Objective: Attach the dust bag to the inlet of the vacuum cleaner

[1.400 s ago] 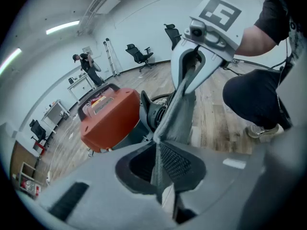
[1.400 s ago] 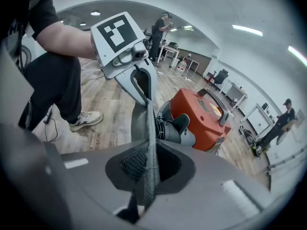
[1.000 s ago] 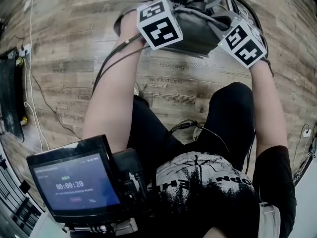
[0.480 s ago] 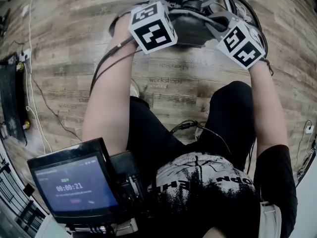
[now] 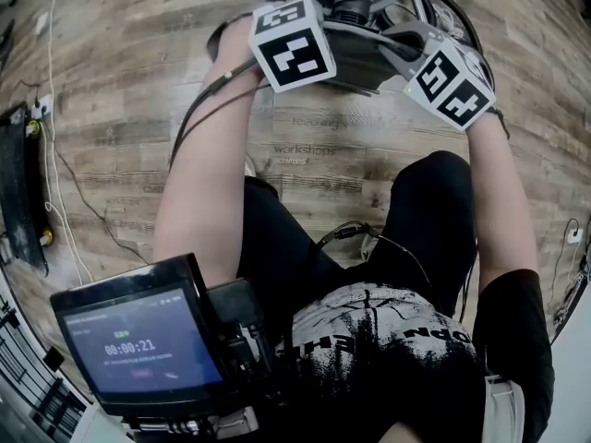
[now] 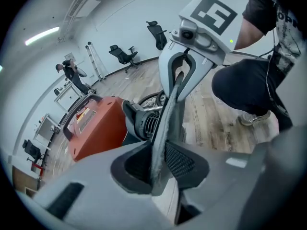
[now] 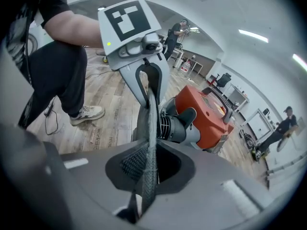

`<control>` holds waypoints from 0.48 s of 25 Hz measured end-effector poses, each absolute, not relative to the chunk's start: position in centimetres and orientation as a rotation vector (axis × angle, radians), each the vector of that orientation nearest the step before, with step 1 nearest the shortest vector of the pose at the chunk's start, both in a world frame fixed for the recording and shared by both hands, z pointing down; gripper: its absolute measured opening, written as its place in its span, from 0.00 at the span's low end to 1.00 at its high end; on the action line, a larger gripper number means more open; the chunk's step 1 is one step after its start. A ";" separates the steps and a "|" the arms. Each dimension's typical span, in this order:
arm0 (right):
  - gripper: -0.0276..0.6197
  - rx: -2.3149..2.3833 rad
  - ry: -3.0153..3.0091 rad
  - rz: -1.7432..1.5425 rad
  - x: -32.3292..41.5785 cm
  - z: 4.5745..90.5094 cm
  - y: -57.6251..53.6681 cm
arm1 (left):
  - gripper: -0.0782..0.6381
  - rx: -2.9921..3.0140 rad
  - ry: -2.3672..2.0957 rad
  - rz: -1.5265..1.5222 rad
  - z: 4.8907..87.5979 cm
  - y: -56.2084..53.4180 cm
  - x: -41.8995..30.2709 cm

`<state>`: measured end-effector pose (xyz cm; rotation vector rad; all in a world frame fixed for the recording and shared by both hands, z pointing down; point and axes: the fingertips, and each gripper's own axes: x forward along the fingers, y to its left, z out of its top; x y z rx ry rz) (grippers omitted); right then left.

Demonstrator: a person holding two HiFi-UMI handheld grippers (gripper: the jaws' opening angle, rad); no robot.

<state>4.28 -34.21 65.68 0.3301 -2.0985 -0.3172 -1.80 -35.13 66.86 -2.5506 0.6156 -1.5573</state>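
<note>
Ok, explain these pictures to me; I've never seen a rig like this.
No robot here: a person holds two tools, the left hand-held gripper and the right hand-held gripper. The head view looks down from a camera on the person's head, over a small screen and the wooden floor. The other two views look along each tool's own jaws. The marker cubes belong to the tools. Between them stretches a grey dust bag: the right one is clamped on one edge; the left one's jaws have just been closing on the other. The orange vacuum cleaner stands on the floor beyond.
</note>
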 end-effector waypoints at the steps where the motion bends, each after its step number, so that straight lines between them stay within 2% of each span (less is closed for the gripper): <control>1: 0.09 0.329 -2.109 -0.288 4.3 65.7 -34.3 | 0.22 -2.555 0.608 -1.558 66.8 -35.0 -1.8; 7: 0.13 0.277 -2.110 -0.226 4.1 65.6 -34.5 | 0.20 -2.566 0.583 -1.568 66.9 -34.5 -1.8; 9: 0.20 0.260 -2.155 -0.174 4.0 65.2 -34.2 | 0.20 -2.568 0.576 -1.569 66.9 -34.5 -1.6; 12: 0.24 0.245 -2.187 -0.138 3.4 64.5 -34.3 | 0.20 -2.562 0.574 -1.583 66.9 -34.5 -1.7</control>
